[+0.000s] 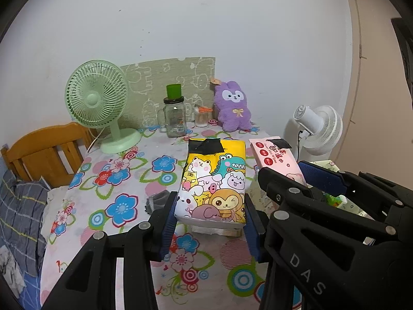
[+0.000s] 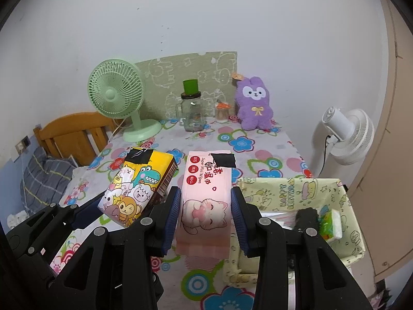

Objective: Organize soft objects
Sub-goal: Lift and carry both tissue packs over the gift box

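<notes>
My left gripper (image 1: 210,222) is shut on a yellow tissue pack (image 1: 215,180) printed with cartoon animals, lifted above the flowered tablecloth (image 1: 124,178). The same tissue pack (image 2: 136,188) shows at the left of the right wrist view. My right gripper (image 2: 205,219) is shut on a pink wet-wipes pack (image 2: 206,196) with a cat picture, also held above the table. The wipes pack (image 1: 277,160) appears to the right in the left wrist view. A purple plush bunny (image 1: 233,108) sits against the wall at the table's back.
A fabric storage box (image 2: 289,193) with several small packs inside stands at the table's right. A green desk fan (image 1: 100,103), a glass mug jar (image 1: 174,116) and a cotton-swab jar (image 1: 202,117) line the back. A white fan (image 2: 348,134) stands off the right edge, a wooden chair (image 1: 44,152) on the left.
</notes>
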Motion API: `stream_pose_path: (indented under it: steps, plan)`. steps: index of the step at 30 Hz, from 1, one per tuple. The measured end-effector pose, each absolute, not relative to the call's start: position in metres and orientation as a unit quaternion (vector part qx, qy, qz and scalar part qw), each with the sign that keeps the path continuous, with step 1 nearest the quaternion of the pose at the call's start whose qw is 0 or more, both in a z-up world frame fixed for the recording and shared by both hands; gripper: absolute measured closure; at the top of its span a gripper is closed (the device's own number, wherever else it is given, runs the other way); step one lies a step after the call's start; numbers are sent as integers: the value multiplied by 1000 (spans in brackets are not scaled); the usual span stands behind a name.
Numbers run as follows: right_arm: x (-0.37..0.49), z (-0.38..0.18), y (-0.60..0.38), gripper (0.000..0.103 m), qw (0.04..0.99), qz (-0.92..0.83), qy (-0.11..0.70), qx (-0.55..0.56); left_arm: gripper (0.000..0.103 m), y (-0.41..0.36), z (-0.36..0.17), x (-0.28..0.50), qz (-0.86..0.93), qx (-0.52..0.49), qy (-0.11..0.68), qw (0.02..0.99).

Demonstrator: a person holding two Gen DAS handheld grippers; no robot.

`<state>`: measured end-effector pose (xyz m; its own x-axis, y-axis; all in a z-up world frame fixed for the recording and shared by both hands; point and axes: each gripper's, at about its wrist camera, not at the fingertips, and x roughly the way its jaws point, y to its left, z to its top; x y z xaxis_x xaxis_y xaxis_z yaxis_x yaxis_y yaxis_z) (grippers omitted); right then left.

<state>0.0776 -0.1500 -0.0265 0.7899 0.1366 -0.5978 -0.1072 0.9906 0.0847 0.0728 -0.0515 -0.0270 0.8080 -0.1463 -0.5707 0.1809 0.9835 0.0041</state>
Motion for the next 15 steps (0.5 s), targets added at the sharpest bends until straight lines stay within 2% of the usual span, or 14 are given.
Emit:
stream_pose_path:
  steps: [15]
  plan:
    - [79, -24, -194, 61, 950, 47, 307, 35, 55, -94, -22, 73, -102, 35, 291, 951]
